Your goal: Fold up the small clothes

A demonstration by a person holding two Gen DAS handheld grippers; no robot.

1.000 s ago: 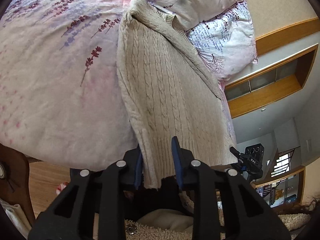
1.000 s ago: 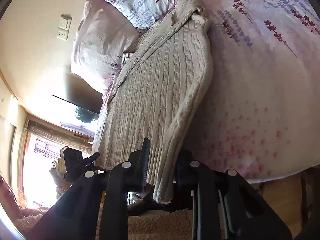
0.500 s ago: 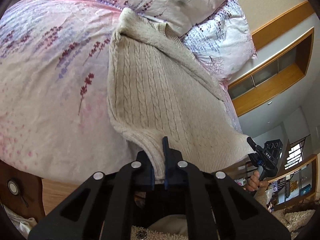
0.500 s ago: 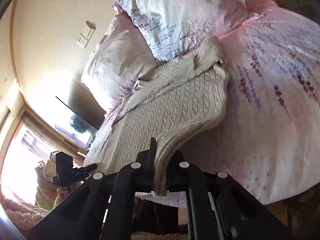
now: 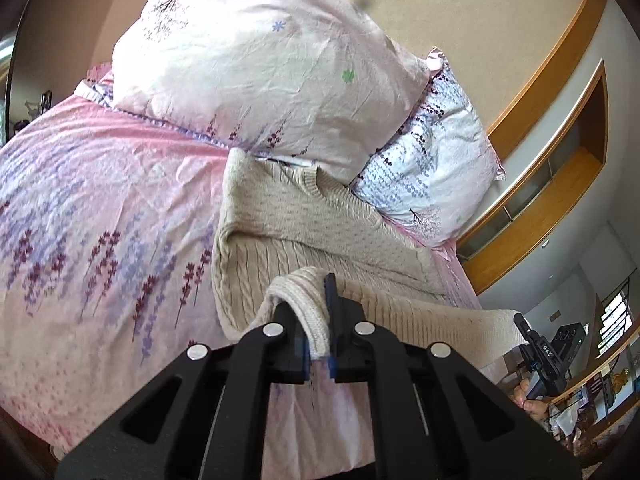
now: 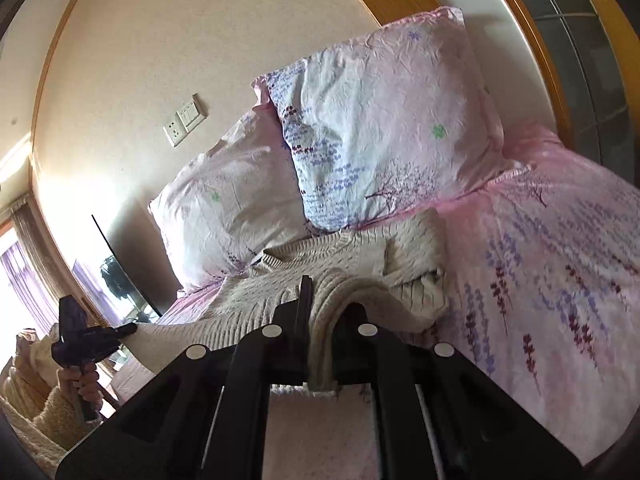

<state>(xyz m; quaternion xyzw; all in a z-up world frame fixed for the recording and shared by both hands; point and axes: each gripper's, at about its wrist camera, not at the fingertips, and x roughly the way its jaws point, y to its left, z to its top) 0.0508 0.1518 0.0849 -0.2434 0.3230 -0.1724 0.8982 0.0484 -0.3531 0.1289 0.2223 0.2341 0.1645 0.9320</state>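
Sweater (image 5: 320, 236): cream cable-knit, one item, lying on the bed (image 5: 100, 208) with its collar end against the two pillows (image 5: 260, 60) at the head edge. Hem end lifted off the pink floral cover and carried over the body of the garment.

Left gripper (image 5: 318, 344): jaws clamped on one ribbed hem corner; knit bunched between them.

Right gripper (image 6: 320, 348): jaws clamped on the other hem corner; a thick roll of knit fills the gap. In the left wrist view it shows small, at the far end of the taut hem.

Step in hand, by judgement: the bottom-to-top fold, roughly halfway, hem raised and stretched between the two grips but not yet laid down.

Next move calls for: both corners brought on toward the collar at an even pace, hem kept level and taut, then lowered so the edges line up near the shoulders before either grip lets go. Thick knit will likely sag in the middle if the two ends drift together.
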